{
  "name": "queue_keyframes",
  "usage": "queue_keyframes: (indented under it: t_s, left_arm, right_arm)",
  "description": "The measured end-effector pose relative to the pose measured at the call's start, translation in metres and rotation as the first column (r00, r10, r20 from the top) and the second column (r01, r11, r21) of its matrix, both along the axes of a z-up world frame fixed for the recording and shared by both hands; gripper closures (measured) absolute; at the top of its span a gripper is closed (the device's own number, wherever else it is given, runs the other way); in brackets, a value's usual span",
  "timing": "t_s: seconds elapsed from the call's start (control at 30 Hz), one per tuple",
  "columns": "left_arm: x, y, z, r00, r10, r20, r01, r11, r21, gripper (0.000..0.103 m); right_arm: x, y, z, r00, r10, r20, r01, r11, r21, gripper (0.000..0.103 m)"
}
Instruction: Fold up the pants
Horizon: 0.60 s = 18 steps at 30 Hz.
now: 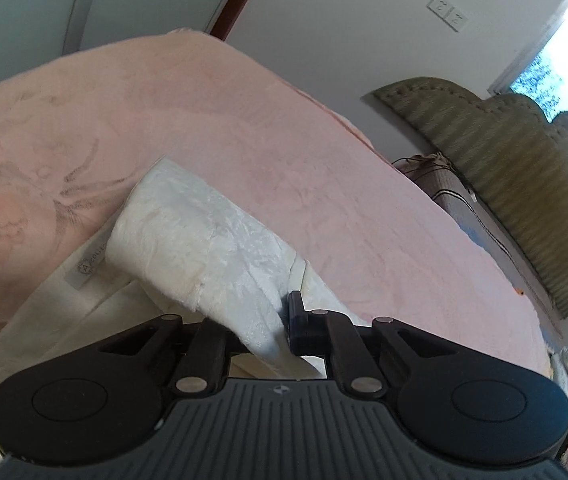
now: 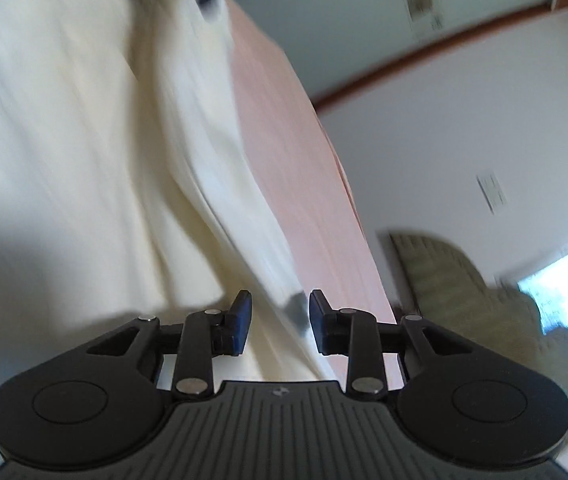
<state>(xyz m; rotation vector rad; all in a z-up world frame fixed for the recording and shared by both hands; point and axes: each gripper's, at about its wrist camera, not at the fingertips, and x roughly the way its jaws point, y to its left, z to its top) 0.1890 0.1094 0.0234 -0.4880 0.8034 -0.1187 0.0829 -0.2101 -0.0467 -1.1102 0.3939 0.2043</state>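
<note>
Pants [image 1: 203, 248] run diagonally from left tool [image 1: 267, 332].

A bed covered by a pink blanket [image 1: 243, 128] with a faint floral pattern fills the space ahead of the left tool. White pants [image 1: 187, 240] lie directly on it, just ahead of that tool's fingers, one part rolled over. Ahead of the right tool the pale cloth [image 2: 83, 160] spreads leftward, with pink blanket [image 2: 284, 140] beside it on the right.
</note>
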Motion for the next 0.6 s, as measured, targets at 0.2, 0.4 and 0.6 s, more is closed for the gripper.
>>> queue_keyframes:
  t_s: [0.2,0.4,0.6]
  left_arm:
    - [-0.041,0.006,0.008,0.995,-0.083,0.056,0.078,0.993,0.088,0.093]
    - [-0.081,0.03,-0.002,0.984,-0.178,0.023,0.174,0.978,0.118,0.093]
    - [-0.114,0.04,-0.021,0.975,-0.219,-0.042,0.223,0.956,0.189,0.093]
  right_arm:
    - [-0.006,-0.019,0.028,0.996,-0.012,-0.085,0.027,0.983,0.183,0.095]
    - [-0.091,-0.007,0.042,0.995,0.039,-0.094,-0.02,0.981,0.193,0.097]
    - [-0.161,0.027,0.028,0.983,0.062,-0.17,-0.031,0.983,0.178,0.097]
